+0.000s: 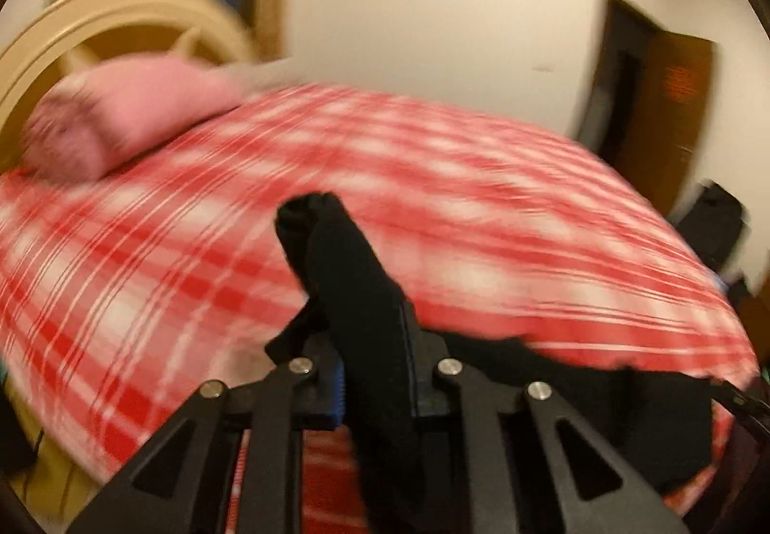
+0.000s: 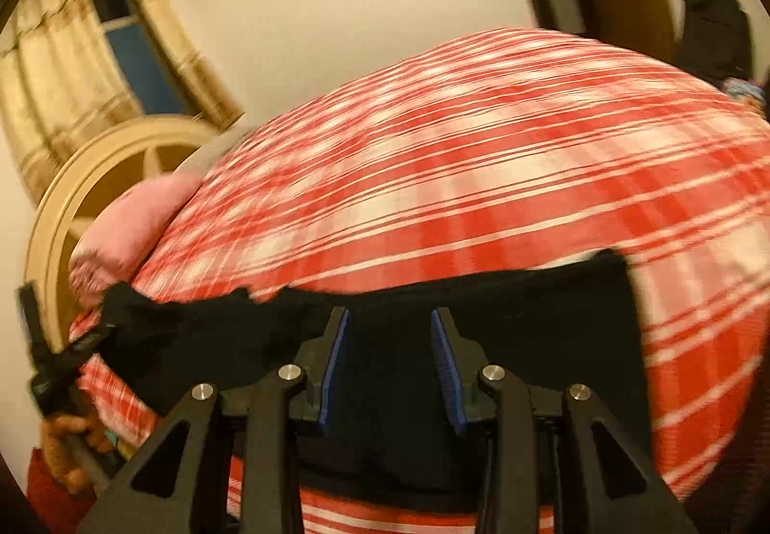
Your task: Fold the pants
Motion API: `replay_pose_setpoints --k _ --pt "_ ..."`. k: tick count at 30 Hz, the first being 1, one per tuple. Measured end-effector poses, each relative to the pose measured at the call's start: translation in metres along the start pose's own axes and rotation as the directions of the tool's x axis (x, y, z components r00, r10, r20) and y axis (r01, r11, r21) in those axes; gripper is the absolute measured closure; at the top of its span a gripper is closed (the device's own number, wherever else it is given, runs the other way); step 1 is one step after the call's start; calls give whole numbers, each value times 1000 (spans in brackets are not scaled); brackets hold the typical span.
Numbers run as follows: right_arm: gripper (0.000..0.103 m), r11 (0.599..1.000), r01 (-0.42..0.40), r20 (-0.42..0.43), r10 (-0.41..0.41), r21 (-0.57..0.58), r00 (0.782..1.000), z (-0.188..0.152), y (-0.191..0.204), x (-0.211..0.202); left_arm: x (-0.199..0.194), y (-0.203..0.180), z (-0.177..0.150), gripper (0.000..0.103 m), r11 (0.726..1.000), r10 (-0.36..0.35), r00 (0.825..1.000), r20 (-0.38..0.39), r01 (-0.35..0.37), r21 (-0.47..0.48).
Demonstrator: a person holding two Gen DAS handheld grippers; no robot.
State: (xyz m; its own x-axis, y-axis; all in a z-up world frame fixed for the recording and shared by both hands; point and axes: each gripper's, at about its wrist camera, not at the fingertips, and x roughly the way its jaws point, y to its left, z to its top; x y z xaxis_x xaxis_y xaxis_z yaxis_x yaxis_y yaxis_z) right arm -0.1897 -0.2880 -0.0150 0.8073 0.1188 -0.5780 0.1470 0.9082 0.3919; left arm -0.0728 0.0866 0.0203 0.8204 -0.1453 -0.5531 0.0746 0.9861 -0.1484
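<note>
The black fabric pants are being held stretched sideways above the red-and-white plaid bedspread. One end is being clenched by the left gripper; the cloth is lying between the right gripper pads, contact being unclear.

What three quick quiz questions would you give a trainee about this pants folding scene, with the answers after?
1. True or false: the left tongs are clamped on the black pants.
2. Which pattern does the bedspread have? A red and white plaid; B blue stripes; C plain green.
3. Fill in: the pillow lying on it is coloured ____.

Key: 1 true; 2 A; 3 pink.
</note>
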Motion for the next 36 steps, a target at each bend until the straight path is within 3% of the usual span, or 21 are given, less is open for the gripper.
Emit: replay_pose_setpoints --k 3,7,13,16,20,27,36 --pt "66 999 23 14 -24 44 1000 5 -26 -16 -12 -55 10 85 983 -148 989 10 146 108" --pt "66 995 75 43 -78 73 996 7 -54 -42 -22 -128 7 85 919 -331 944 -23 327 222" --pt "66 984 115 78 -127 137 989 12 -81 -65 -24 -207 -15 85 831 -454 886 -96 460 314" --pt "66 980 124 89 -139 154 986 18 -88 -69 -23 -233 -27 85 794 -477 870 -126 488 364" --pt "66 977 136 90 -152 163 984 19 -93 -70 -17 -247 -37 85 778 -465 871 -159 487 396" --pt "66 981 118 44 -126 154 991 11 -88 -56 -9 -246 -35 85 801 -425 888 -177 460 384" --pt "66 994 82 -20 -80 79 997 3 -61 -37 -6 -243 -39 85 816 -403 896 -185 443 371"
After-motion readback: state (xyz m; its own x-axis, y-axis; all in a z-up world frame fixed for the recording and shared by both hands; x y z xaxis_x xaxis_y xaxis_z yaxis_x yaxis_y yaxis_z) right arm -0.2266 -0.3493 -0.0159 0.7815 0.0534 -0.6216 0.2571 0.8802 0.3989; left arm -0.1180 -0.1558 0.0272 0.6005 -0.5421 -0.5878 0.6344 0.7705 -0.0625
